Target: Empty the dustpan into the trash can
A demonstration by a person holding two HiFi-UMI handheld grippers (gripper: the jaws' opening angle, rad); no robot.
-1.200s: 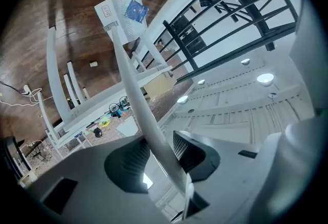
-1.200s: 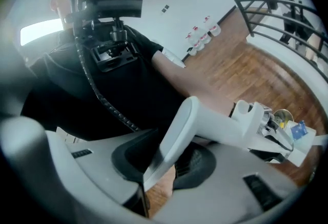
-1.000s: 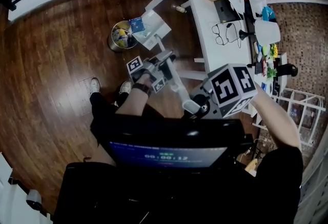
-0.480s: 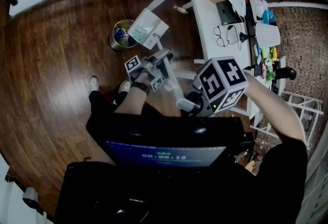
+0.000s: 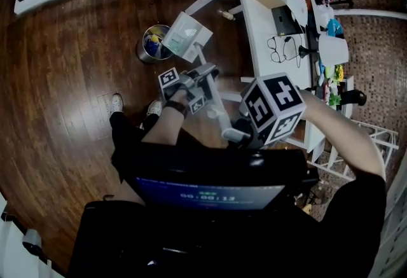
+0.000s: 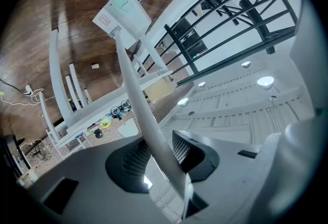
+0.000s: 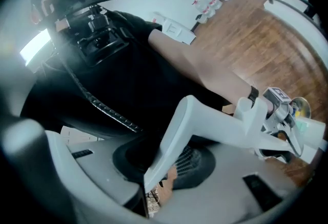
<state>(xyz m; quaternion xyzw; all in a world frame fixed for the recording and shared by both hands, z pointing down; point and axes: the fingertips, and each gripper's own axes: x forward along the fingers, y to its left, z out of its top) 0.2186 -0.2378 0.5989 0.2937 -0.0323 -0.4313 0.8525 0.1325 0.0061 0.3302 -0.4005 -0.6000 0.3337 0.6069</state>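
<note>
- Head view shows the dustpan (image 5: 186, 35) held out on its long handle (image 5: 219, 108). Its pan overlaps one side of the can (image 5: 141, 51), which stands on the floor (image 5: 70, 79).
- We have the left gripper (image 5: 208, 74) clenched on the handle partway along. In the left gripper view its jaws press the shaft from both sides.
- We have the right gripper (image 5: 238, 133) grasping the bent top end of the handle, close to our body. The right gripper view shows that end pinched between its jaws.
- From the left gripper view, the pan sits just beside the can's mouth, and the can already holds colourful rubbish.
- We cannot tell whether anything is left in the pan.
- We judge the tipping step to be in hand, with the pan brought to the can and the pour perhaps under way.
- Next, we think the top end must rise while the left grip acts as the pivot, so the pan's lip dips inside the rim.
- Both grips need to stay firm so the shaft does not twist.
</note>
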